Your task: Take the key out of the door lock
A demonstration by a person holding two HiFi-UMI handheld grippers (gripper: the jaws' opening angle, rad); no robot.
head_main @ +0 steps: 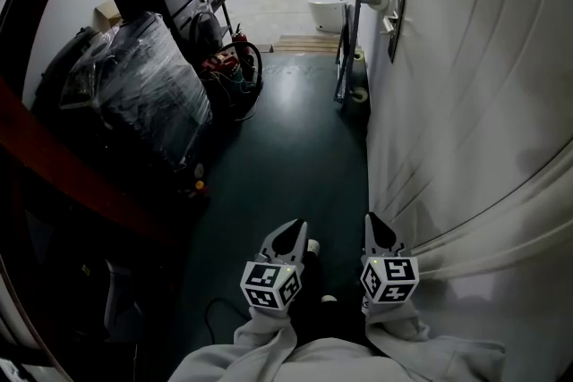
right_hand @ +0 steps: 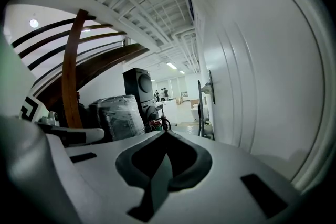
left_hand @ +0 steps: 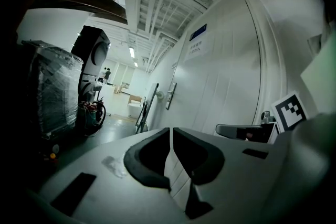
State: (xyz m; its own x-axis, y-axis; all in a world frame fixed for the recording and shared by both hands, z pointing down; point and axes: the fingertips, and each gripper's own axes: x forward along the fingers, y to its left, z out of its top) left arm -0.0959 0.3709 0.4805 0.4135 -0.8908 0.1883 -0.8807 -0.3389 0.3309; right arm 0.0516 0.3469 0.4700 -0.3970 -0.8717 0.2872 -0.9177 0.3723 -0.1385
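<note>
L gripper [head_main: 288,235] & R gripper [head_main: 376,226] both closed tight, empty, at 6 o'clock; silver metal door handle [head_main: 391,22] at 1 o'clock, well apart.

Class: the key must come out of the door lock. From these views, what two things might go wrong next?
1. The door handle lies far ahead of the left gripper and right gripper, both shut and empty. The key is too small to make out, so the approach may miss it.
2. A wheeled frame stands by the wall close to the handle and might be bumped. The cables on the floor could catch a foot.
</note>
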